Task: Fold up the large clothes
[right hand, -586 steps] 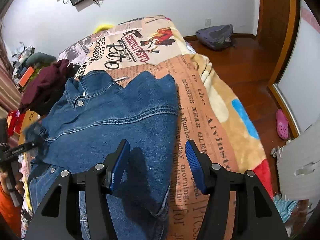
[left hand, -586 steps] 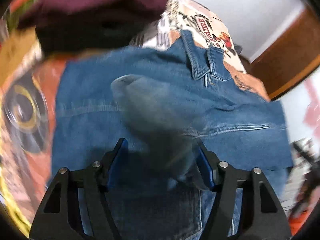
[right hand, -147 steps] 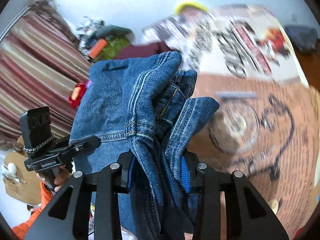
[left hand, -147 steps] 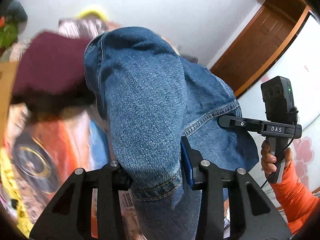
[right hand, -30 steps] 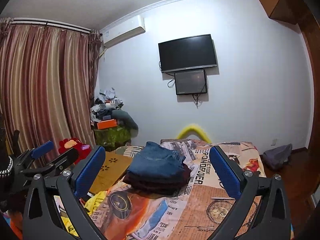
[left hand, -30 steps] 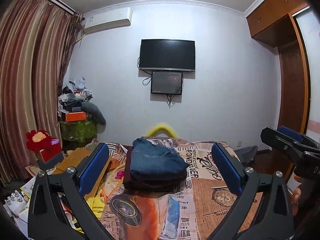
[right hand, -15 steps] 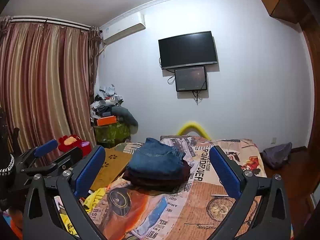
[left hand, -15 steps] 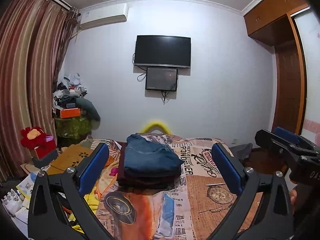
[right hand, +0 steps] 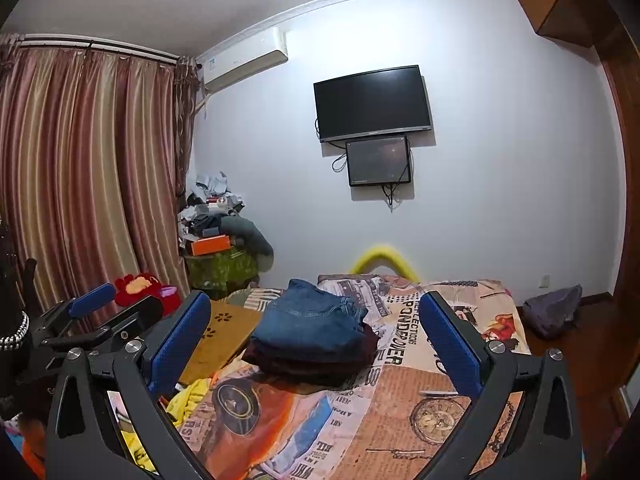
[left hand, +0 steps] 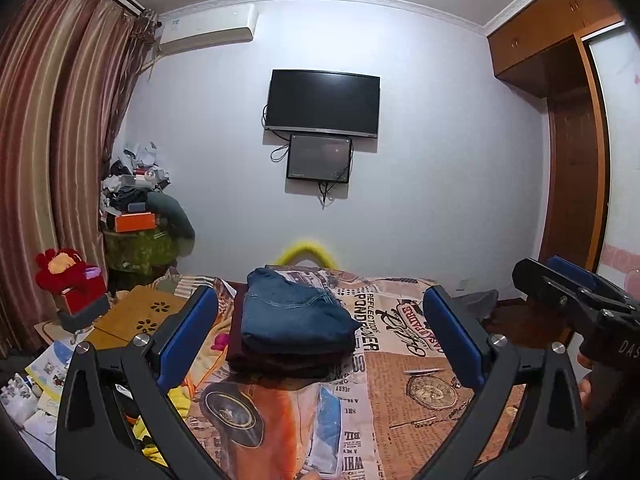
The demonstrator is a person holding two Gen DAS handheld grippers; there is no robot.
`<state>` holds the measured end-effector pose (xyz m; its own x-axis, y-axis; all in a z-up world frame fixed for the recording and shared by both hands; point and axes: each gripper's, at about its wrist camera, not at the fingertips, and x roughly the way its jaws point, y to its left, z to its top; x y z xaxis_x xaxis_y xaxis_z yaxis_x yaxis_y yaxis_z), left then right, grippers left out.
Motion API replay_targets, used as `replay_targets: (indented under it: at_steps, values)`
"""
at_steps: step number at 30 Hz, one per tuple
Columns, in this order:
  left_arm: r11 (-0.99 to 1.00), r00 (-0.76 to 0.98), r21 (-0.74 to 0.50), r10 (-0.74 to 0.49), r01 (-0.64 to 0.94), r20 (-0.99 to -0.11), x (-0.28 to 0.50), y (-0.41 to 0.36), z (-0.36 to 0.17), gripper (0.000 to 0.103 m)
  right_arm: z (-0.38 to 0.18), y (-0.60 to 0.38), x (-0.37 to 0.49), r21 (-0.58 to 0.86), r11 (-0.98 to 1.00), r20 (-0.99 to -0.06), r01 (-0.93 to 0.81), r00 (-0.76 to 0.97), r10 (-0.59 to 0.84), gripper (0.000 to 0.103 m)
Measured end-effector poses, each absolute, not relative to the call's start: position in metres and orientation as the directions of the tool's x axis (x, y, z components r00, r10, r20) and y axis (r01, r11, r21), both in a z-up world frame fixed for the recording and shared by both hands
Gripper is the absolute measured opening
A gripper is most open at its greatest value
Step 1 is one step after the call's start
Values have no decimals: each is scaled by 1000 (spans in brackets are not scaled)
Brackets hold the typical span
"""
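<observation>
A folded blue denim jacket (left hand: 296, 316) lies on top of a folded dark maroon garment (left hand: 280, 360), stacked on the far part of the bed (left hand: 400, 360). The stack also shows in the right wrist view, denim jacket (right hand: 312, 326) over the maroon garment (right hand: 316, 368). My left gripper (left hand: 320, 344) is wide open and empty, held back from the stack and raised above the bed. My right gripper (right hand: 316, 348) is also wide open and empty, likewise well short of the stack. Each gripper shows at the edge of the other's view.
The bed carries a newspaper-print cover (right hand: 400, 420). A wooden board (left hand: 136, 316) and yellow cloth (right hand: 192, 396) lie to the left. A cluttered green stand (left hand: 136, 248), a red plush toy (left hand: 60, 268) and curtains (right hand: 80, 180) are at left. A TV (left hand: 322, 104) hangs on the wall; a bag (right hand: 552, 312) lies on the floor at right.
In the last second both grippers stayed wide open and empty; the views shifted only slightly. Earlier both were shut on the denim jacket, which now rests folded on the maroon garment.
</observation>
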<state>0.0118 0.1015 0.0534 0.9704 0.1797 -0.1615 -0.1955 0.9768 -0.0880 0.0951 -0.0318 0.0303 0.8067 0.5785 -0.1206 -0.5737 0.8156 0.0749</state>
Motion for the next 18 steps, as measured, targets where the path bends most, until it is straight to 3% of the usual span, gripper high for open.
replay_targets:
  at_steps: [18]
  values:
    - [978, 969, -78, 176, -192, -175, 16, 101, 48, 103, 30, -28, 96, 72, 818, -127, -571, 808, 576, 103]
